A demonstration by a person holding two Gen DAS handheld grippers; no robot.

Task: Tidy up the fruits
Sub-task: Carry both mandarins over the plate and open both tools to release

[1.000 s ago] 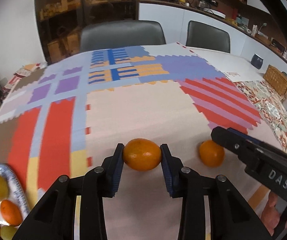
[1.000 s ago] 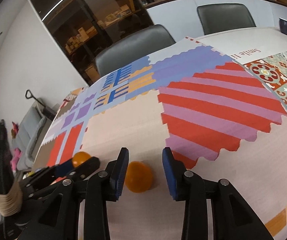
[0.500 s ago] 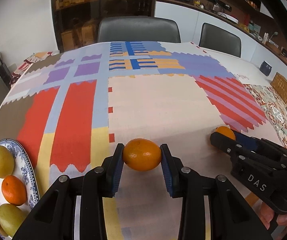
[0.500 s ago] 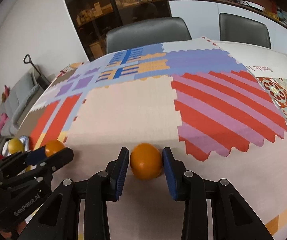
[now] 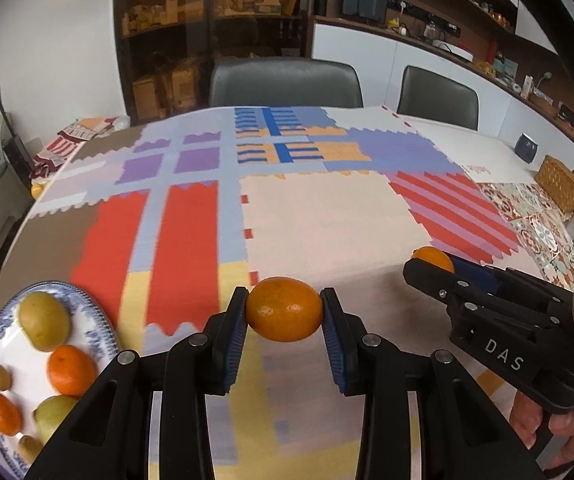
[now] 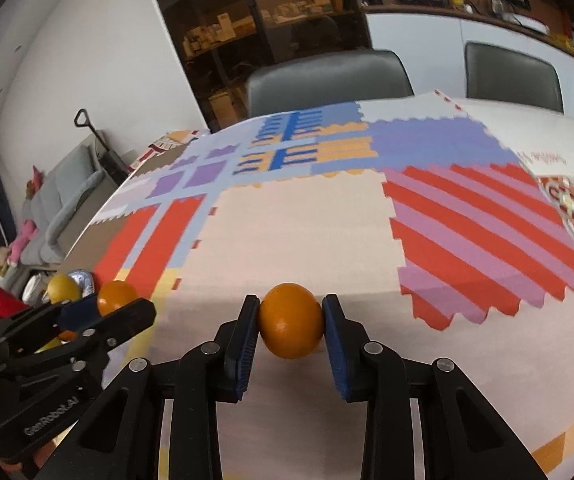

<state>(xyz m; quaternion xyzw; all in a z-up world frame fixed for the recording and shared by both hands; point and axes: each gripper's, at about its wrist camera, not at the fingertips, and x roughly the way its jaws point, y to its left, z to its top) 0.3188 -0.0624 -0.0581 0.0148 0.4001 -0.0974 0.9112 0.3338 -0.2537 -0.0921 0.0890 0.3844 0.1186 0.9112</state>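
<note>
Oranges were clamped in both grippers above the patchwork tablecloth: the left gripper held one orange, the right gripper another orange. Lowering each gently onto the fruit plate, into a gap, should prevent rolling.

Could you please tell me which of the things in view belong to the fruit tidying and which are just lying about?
Part of the job:
- orange held in the left gripper
- orange held in the right gripper
- plate with fruit on it

Just lying about:
- wicker basket
- dark cup
- chairs
- patchwork tablecloth
</note>
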